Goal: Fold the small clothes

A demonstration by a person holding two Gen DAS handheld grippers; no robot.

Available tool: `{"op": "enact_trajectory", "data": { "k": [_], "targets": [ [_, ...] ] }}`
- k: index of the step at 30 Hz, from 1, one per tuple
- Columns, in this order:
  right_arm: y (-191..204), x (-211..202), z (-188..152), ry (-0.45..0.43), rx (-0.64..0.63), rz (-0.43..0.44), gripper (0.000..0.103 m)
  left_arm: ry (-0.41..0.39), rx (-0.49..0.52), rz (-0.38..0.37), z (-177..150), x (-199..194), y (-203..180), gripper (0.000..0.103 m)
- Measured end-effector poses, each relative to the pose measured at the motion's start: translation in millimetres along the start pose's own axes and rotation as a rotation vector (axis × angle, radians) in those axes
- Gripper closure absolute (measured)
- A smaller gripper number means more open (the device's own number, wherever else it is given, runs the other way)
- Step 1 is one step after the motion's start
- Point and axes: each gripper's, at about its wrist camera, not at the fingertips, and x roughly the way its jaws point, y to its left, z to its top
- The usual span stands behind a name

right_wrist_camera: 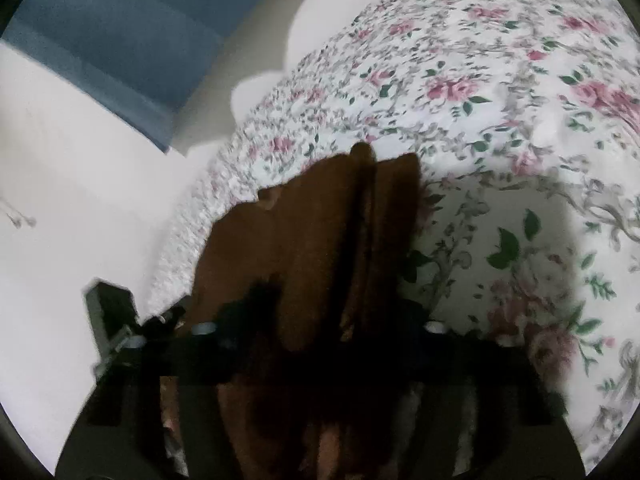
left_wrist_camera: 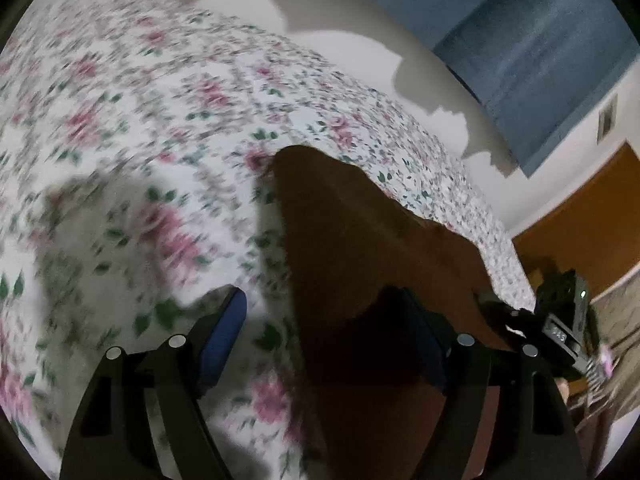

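Observation:
A brown garment (left_wrist_camera: 360, 240) lies on the floral bedspread (left_wrist_camera: 140, 120). In the left wrist view my left gripper (left_wrist_camera: 324, 320) is open; its blue-padded left finger is over the bedspread and the right finger is against the brown cloth, which drapes across it. The other gripper (left_wrist_camera: 560, 320) shows at the right edge. In the right wrist view the brown garment (right_wrist_camera: 312, 248) runs forward in folds from between the fingers of my right gripper (right_wrist_camera: 320, 332). The cloth covers the fingertips, so the jaw state is hidden. The left gripper (right_wrist_camera: 116, 320) shows at the left.
The floral bedspread (right_wrist_camera: 500, 120) fills most of both views, with its scalloped edge over a grey floor (left_wrist_camera: 360, 12). A blue wall panel (left_wrist_camera: 540, 60) and an orange door (left_wrist_camera: 592, 216) stand beyond the bed. White wall (right_wrist_camera: 80, 200) is at the left.

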Motion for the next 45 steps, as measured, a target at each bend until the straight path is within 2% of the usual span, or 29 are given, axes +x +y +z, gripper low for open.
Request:
{"op": "enact_trajectory", "data": {
  "k": [1,2,3,6,8,14,17,20,23,26,31,33,35,36,37,38,39,40,41,45],
  "targets": [
    [0,2,-1,0.003,-0.003,0.006,0.066,-0.003,0.024,0.012,1,3,-5,0.037],
    [-3,3,-1,0.001,0.011,0.015,0.070,0.016,0.043,0.003,1,8,-9,0.059],
    [-4,4,-1,-0.004,0.017,0.021,0.074,0.045,0.037,-0.014,1,14,-11,0.066],
    [1,-1,-5,-0.026,0.002,0.016,0.079,0.014,0.086,0.045,1,13,-23,0.076],
    [10,-8,-7,-0.049,-0.020,0.007,0.080,0.005,0.119,0.079,3,9,-31,0.078],
    [52,-24,-10,-0.097,-0.056,0.082,0.082,-0.057,0.089,0.048,15,-36,-32,0.080],
    [74,-21,-10,-0.089,-0.076,0.125,0.082,-0.108,0.112,0.073,22,-68,-27,0.080],
    [93,-5,-4,-0.062,-0.075,0.180,0.082,-0.122,0.087,0.079,32,-93,-12,0.080],
    [99,18,0,-0.023,-0.050,0.222,0.082,-0.133,0.072,0.115,40,-101,8,0.080],
    [94,44,3,0.012,-0.009,0.222,0.084,-0.108,0.027,0.144,44,-88,33,0.080],
    [57,83,6,0.052,0.118,0.165,0.085,-0.036,-0.002,0.204,39,-47,65,0.080],
    [49,87,5,0.055,0.140,0.161,0.086,-0.036,0.009,0.207,36,-41,67,0.079],
    [48,84,5,0.061,0.152,0.179,0.084,-0.051,0.019,0.180,32,-49,66,0.076],
    [49,78,4,0.062,0.157,0.187,0.080,-0.058,0.027,0.158,30,-56,66,0.073],
    [50,72,3,0.062,0.155,0.185,0.070,-0.060,0.032,0.148,29,-61,67,0.071],
    [52,64,2,0.061,0.144,0.174,0.063,-0.058,0.030,0.133,27,-70,70,0.064],
    [52,58,-1,0.056,0.134,0.165,0.049,-0.060,0.023,0.104,22,-78,72,0.056],
    [53,52,-5,0.052,0.122,0.161,0.043,-0.058,0.016,0.082,20,-81,75,0.052],
    [54,48,-9,0.060,0.117,0.162,0.043,-0.049,0.001,0.054,13,-86,78,0.045],
    [64,36,-38,0.110,0.069,0.157,0.042,-0.001,-0.024,-0.013,-19,-97,79,0.033]
  ]
}}
